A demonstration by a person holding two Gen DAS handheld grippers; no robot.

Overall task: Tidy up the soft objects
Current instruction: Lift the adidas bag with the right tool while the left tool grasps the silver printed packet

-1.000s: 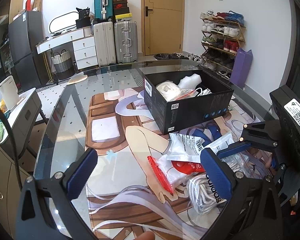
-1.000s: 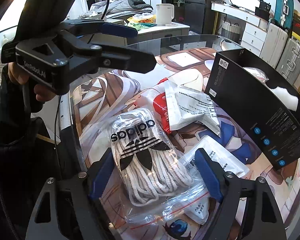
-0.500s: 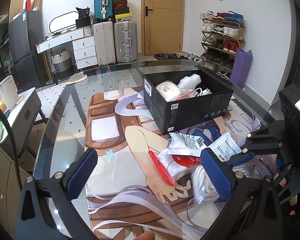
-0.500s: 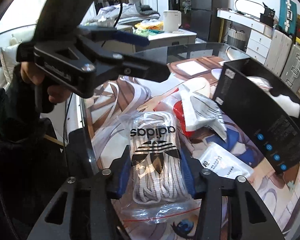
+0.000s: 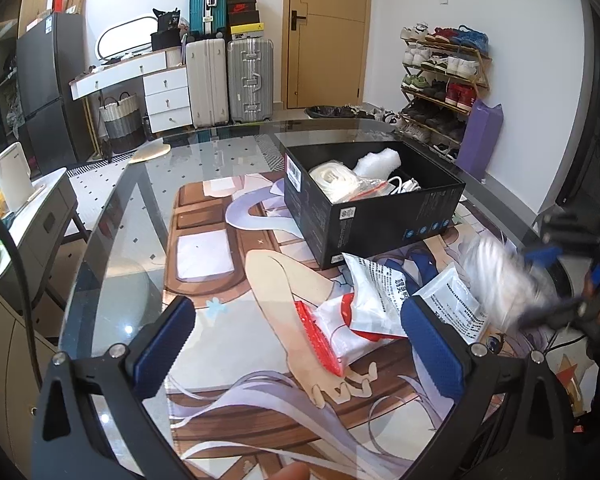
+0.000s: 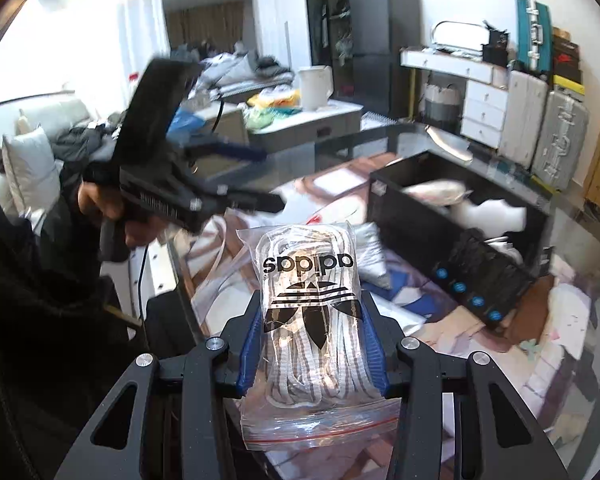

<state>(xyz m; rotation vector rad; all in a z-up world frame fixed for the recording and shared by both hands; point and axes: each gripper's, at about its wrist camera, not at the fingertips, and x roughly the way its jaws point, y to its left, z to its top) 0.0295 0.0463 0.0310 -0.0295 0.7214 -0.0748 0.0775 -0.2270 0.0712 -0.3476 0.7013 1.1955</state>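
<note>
A: Your right gripper (image 6: 312,344) has its jaws just closed tight on the lace bag (image 6: 310,312), the blue pads pinching its two long sides. The bag is off the table (image 5: 112,216) and in the air.

B: How does the bag sit in the grip?

A: Long axis runs straight ahead along the fingers, zip end back toward your hand, logo end forward. From the left wrist view it shows only as a white blur at the right edge.

B: And the box?

A: The black box (image 6: 452,240) lies ahead and to the right of the jaws, well apart, with its open top facing up. Several white soft items already lie inside it. My judgement: you carry the bag far and right, over the near wall, then lower it in.

B: What about your other hand?

A: Your left gripper (image 5: 296,344) hangs with its jaws wide open and empty, above the mat. Just beyond its pads lie the white packets (image 5: 374,292) and a red-edged pouch (image 5: 324,336), near the box's near corner. The left hand is nearer to those; the right is the one loaded.

B: Any risk?

A: The slack plastic may snag on the box wall if you come in low.
</note>
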